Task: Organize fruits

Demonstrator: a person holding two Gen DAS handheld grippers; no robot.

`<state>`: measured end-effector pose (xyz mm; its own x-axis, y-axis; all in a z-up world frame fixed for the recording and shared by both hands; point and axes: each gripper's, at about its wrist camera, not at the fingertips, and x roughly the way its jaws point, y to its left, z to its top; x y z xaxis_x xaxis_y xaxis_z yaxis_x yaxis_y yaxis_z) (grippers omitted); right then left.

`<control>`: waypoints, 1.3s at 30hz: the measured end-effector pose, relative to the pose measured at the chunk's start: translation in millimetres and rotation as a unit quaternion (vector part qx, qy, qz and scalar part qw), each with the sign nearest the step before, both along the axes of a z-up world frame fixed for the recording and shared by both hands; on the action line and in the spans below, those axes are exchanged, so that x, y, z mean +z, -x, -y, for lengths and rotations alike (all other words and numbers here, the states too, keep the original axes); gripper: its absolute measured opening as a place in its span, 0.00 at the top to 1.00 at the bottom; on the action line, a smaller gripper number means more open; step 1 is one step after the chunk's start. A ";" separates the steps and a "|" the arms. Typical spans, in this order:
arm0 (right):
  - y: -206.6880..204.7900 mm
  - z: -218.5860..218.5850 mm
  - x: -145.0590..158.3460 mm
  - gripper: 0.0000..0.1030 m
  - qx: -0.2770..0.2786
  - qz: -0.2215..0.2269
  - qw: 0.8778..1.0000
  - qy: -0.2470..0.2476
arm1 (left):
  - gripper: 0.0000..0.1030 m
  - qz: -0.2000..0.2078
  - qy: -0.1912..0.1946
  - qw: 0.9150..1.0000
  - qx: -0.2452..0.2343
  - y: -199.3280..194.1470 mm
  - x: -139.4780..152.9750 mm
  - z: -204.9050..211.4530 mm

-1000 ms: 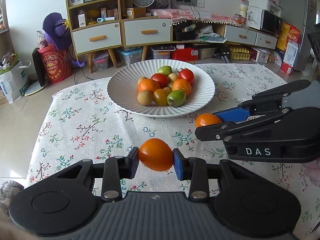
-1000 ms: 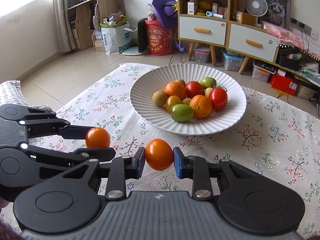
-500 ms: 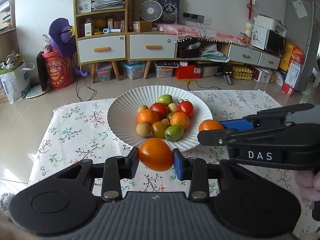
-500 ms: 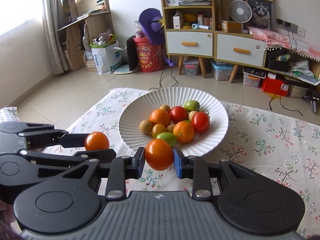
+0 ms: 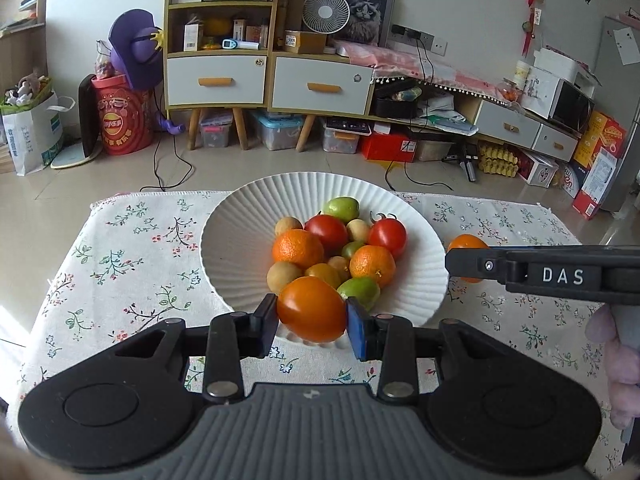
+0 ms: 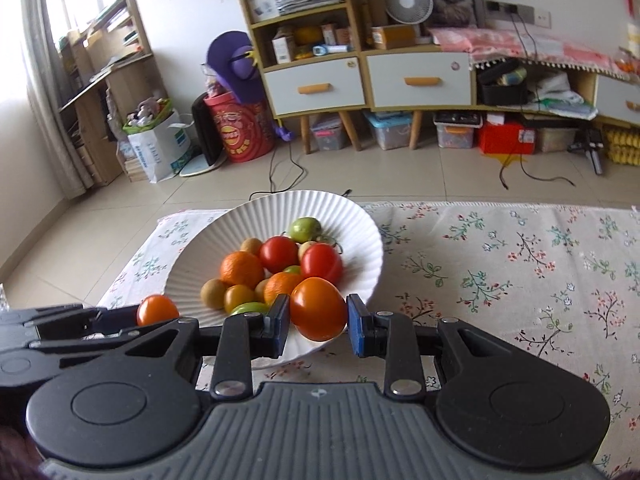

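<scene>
Now both claws grip orange fruit: the left claw (image 5: 312, 320) hangs over the plate's (image 5: 232, 240) near rim, the right claw (image 6: 318, 326) beside its right edge.

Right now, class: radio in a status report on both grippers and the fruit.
Left gripper shut on an orange tomato, at the plate near rim. Right gripper shut on another orange tomato. Plate already piled with fruit; nothing blocking.

Daylight from window (image 6: 24, 40) at 10 o'clock, overexposed there; room evenly bright, shadows soft; strong fisheye bending at edges; slight softness throughout.
</scene>
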<state>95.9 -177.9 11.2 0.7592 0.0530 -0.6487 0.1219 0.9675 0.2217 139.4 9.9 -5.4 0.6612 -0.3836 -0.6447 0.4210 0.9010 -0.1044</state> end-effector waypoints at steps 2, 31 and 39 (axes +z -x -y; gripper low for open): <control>-1.7 3.2 -2.7 0.74 -0.006 -0.003 1.000 -0.009 | 0.65 -0.001 -0.007 1.000 0.000 -1.7 -4.2 4.8; -7.6 9.5 -6.8 0.55 -0.008 0.003 1.000 -0.012 | 0.49 0.014 -0.041 0.999 -0.004 0.6 -6.4 16.7; 2.5 7.0 3.5 0.29 -0.002 0.009 1.000 -0.002 | 0.25 0.017 -0.053 0.998 -0.005 11.1 3.9 15.5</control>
